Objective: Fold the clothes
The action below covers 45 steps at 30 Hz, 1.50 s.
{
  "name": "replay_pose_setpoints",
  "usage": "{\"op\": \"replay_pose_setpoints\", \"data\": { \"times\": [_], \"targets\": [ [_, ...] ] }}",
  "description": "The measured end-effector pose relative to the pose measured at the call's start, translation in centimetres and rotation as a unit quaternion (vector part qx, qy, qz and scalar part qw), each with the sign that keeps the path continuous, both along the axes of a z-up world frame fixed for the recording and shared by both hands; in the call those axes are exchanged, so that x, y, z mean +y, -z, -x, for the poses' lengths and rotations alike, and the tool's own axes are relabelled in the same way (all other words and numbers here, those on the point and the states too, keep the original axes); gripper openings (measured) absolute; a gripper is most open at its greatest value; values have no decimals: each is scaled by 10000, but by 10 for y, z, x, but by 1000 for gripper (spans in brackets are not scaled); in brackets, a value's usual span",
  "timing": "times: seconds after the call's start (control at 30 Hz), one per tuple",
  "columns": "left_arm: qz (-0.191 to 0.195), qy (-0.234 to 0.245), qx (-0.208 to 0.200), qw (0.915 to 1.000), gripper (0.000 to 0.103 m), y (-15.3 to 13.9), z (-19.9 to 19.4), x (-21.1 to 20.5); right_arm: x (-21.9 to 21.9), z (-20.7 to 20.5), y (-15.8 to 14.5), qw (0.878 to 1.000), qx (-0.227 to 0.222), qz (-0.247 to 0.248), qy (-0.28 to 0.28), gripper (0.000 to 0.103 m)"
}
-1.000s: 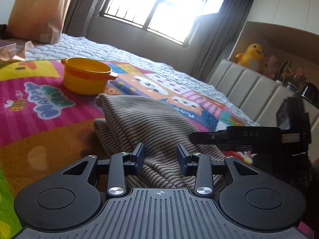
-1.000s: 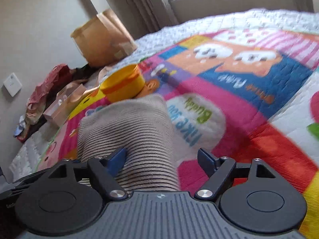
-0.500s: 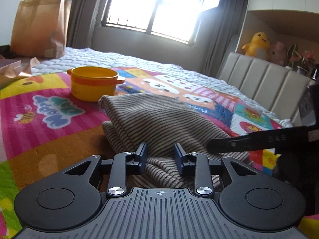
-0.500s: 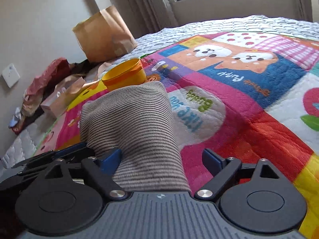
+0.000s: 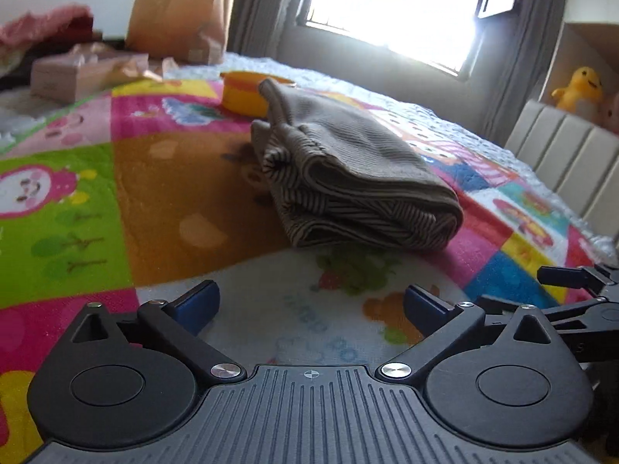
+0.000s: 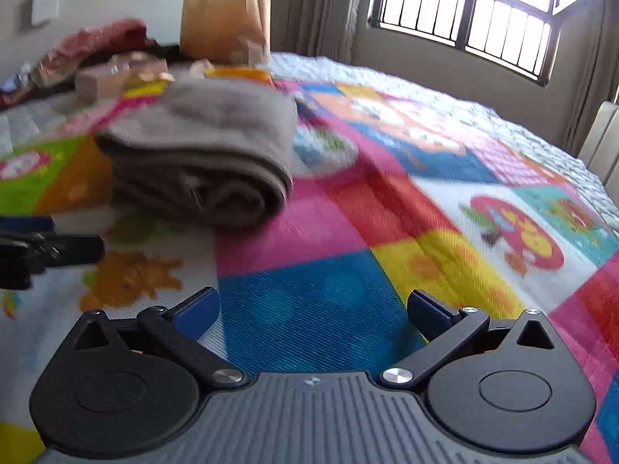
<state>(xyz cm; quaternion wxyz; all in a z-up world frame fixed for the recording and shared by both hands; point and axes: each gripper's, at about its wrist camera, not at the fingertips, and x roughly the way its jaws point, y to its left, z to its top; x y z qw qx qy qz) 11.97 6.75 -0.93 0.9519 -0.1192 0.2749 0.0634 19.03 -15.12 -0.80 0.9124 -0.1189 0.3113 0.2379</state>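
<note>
Both jaws are opening, nothing between them: left hand-held gripper (image 5: 309,303) and right hand-held gripper (image 6: 311,307) hover over the colourful bed cover (image 5: 174,193), clear of the one folded striped garment (image 5: 348,178) lying mid-bed. Just behind it sits one yellow tub (image 5: 247,91). At the bed's far edge: one paper bag (image 5: 178,11), one cardboard box (image 5: 65,77). One yellow plush toy (image 5: 578,89) on the shelf.
</note>
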Motion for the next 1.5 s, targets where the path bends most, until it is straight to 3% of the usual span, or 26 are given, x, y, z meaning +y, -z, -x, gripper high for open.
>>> {"op": "replay_pose_setpoints", "data": {
  "times": [0.07, 0.17, 0.47, 0.7, 0.9, 1.5],
  "targets": [
    [-264, -132, 91, 9995, 103, 4, 3, -10, -11, 0, 1, 9991, 83, -360, 223, 103],
    [-173, -251, -30, 9995, 103, 5, 9, -8, -19, 2, 3, 9978, 116, -556, 346, 103],
    [-518, -402, -109, 9978, 103, 9, 12, -19, -5, 6, 6, 9994, -148, -60, 305, 103],
    [-706, -466, 111, 9964, 103, 12, 1, -23, -5, -27, 5, 9992, 153, -312, -212, 103],
    [-757, -475, 74, 9960, 103, 13, 4, -25, 1, -19, 6, 9997, -53, -93, -222, 103],
    [-812, -541, -17, 9952, 103, 12, 8, -26, -2, -14, 5, 9996, -99, -31, -251, 103]
  ]
}}
